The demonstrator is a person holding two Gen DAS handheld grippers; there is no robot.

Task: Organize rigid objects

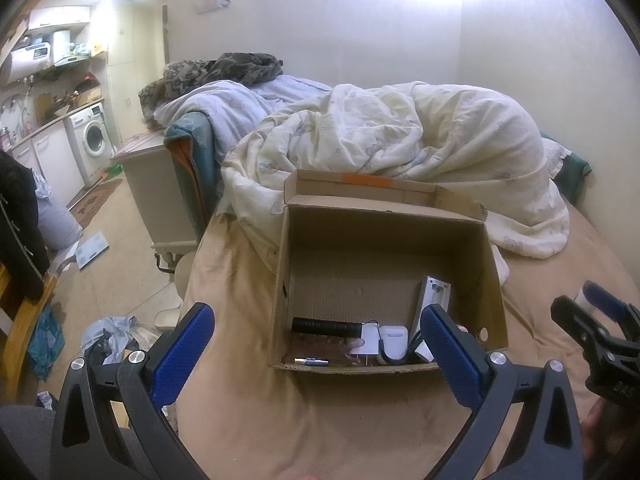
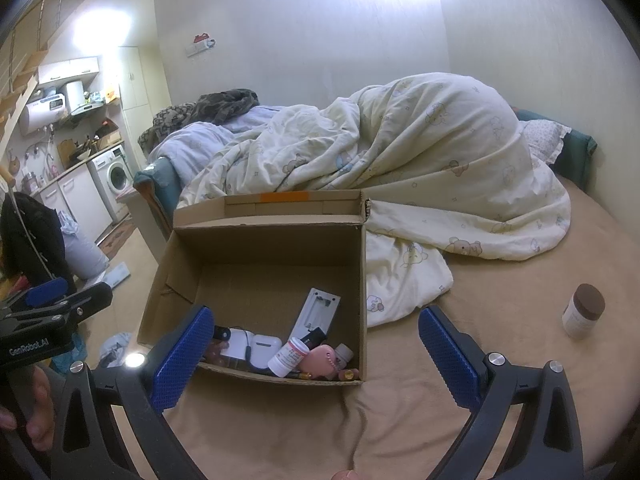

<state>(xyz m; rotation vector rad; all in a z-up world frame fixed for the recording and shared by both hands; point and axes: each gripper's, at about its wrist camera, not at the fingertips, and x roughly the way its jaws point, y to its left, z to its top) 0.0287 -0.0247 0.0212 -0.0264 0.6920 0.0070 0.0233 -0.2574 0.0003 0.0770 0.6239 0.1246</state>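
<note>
An open cardboard box [image 1: 494, 268] [image 2: 360, 280] sits on the tan bedsheet. Inside lie a black flashlight [image 1: 326, 326], a battery [image 1: 310, 361], a white earbud case [image 1: 394, 342] [image 2: 266, 348], a white remote [image 2: 316, 314], a white pill bottle [image 2: 288, 356] and a pink keychain [image 2: 316, 362]. A brown-capped white jar [image 2: 582, 312] lies on the sheet to the right of the box. My left gripper [image 1: 320, 356] is open and empty in front of the box. My right gripper [image 2: 316, 360] is open and empty, near the box's front right corner.
A rumpled cream duvet [image 1: 400, 132] [image 2: 420, 152] lies just behind the box. The bed's left edge drops to a floor with clothes and slippers [image 1: 108, 332]. A nightstand [image 1: 156, 184] and kitchen units with a washing machine [image 1: 92, 136] stand at left.
</note>
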